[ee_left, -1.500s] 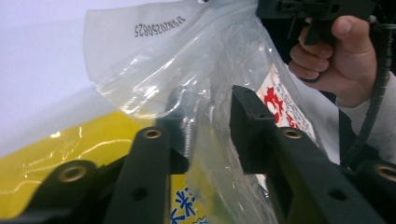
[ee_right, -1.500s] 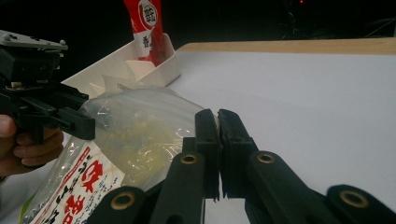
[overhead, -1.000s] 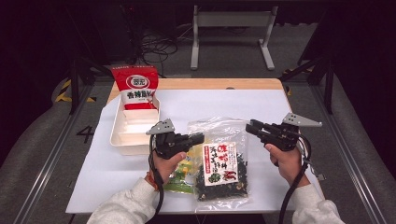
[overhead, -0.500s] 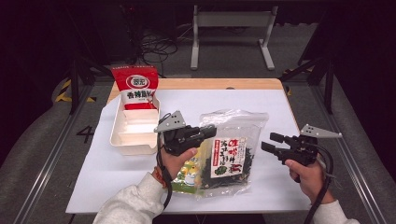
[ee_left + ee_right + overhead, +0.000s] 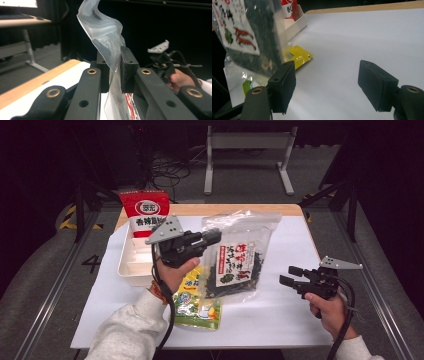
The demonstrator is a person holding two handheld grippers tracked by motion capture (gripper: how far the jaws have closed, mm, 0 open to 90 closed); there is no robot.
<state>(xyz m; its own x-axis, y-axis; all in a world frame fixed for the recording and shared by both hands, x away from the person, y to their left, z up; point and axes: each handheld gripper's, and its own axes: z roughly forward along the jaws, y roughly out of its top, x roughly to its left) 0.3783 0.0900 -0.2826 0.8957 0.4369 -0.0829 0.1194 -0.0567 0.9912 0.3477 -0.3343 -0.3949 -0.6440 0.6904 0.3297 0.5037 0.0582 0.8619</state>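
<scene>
The left gripper pinches the upper left edge of a clear plastic bag of dark dried seaweed, which hangs lengthwise over the white table; the right gripper, jaws wide and empty, waits well apart to its right.

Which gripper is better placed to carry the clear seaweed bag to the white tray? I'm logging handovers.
Probably the left gripper: its jaws are shut on the top edge of the clear plastic bag of dark seaweed, beside the white plastic tray. The right gripper is open and apart.
</scene>
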